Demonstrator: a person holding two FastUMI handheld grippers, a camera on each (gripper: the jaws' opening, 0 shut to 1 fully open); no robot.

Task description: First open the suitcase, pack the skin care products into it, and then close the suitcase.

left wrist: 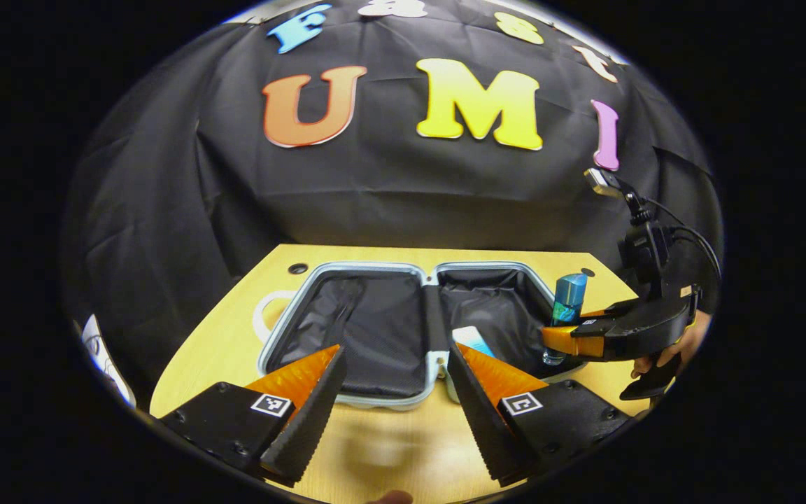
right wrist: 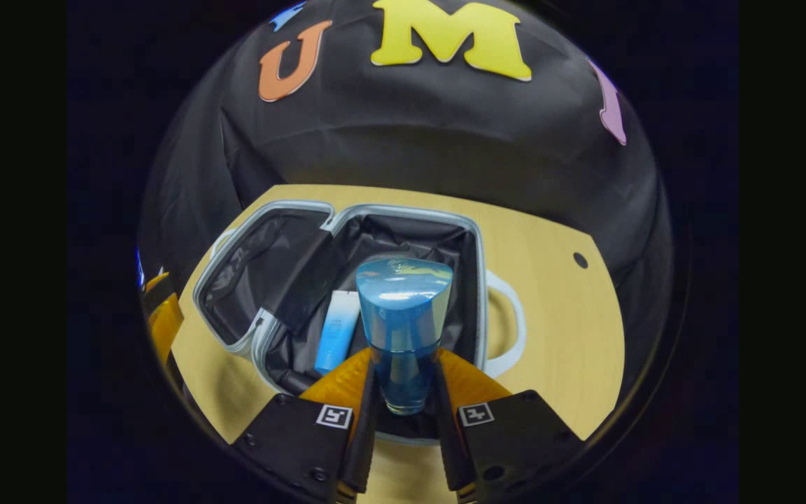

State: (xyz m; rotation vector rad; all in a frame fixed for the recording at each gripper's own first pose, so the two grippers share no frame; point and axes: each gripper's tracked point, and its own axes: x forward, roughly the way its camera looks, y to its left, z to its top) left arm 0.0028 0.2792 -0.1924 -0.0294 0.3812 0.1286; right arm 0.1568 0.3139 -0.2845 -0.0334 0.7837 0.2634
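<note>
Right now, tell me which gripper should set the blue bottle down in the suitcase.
Right. The right gripper is shut on the blue bottle, holding it over the open suitcase, in the half where the blue tube lies. The left gripper is open, holding nothing, near the suitcase's front edge.

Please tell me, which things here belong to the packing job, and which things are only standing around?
Belong to the job:
- open suitcase on the table
- blue bottle, clamped in the right gripper above the suitcase
- light blue tube, lying inside the suitcase
- left gripper, open, holding nothing

Just there:
- wooden table
- black cloth wall
</note>
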